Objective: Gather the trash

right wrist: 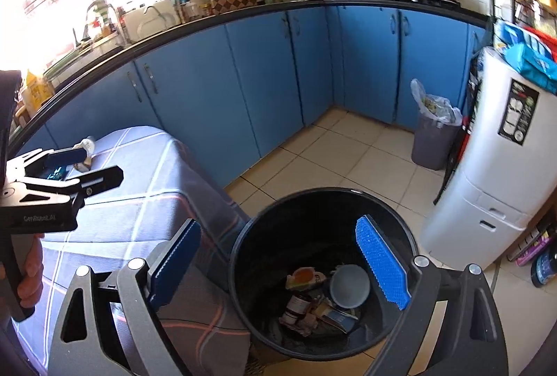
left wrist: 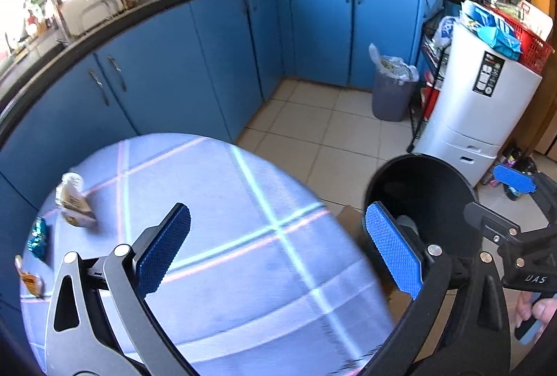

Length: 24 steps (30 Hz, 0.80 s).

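Black bin (right wrist: 323, 271) stands on the floor just beside the cloth-covered table (right wrist: 139, 202). Inside at the bottom: a grey round lid (right wrist: 349, 285), an orange-and-white wrapper (right wrist: 304, 276), a small dark jar w/ label (right wrist: 296, 304), plus crumpled paper bits.

Right gripper (right wrist: 278, 264) hangs over the bin mouth, jaws spread wide, nothing between them. Left gripper (left wrist: 278, 250) is over the table, jaws also wide apart and empty.

Trash on the table's far left edge: a small tipped bottle (left wrist: 73, 198), a teal foil wrapper (left wrist: 38, 237), an orange-labelled packet (left wrist: 29, 280).

Bkgd: grey bin w/ plastic liner (left wrist: 393, 87), filled w/ rubbish, stands by the blue cabinets (left wrist: 216, 56).
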Tool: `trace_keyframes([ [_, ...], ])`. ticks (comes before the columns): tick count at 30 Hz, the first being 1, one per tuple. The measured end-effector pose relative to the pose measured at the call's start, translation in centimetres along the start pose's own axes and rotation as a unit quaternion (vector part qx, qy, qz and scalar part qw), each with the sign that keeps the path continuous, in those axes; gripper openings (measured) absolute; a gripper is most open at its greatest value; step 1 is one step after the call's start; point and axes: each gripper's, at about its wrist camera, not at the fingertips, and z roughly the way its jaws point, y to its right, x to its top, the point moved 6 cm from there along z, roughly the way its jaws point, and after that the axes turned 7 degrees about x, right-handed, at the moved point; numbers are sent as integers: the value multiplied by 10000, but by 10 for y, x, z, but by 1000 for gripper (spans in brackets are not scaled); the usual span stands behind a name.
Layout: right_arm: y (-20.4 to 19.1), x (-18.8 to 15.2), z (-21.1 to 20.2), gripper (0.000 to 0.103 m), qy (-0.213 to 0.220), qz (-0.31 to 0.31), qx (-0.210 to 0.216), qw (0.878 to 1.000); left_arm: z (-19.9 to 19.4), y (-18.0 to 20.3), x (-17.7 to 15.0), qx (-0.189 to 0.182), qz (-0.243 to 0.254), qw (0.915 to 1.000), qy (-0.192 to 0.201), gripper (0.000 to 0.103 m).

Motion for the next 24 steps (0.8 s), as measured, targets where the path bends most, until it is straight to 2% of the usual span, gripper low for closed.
trace_keyframes([
  [8,-51,13,19,88,-116,-221,247,9994,3,-87,-5,478,-537,9973,118,99],
  [15,-103,24,39,88,-167,-523,449,9975,7,-173,-31,962,-1112,9891,38,99],
  [24,-205,34,86,88,-365,-1070,839,9900,12,-261,-71,1426,-1609,9766,-74,99],
])
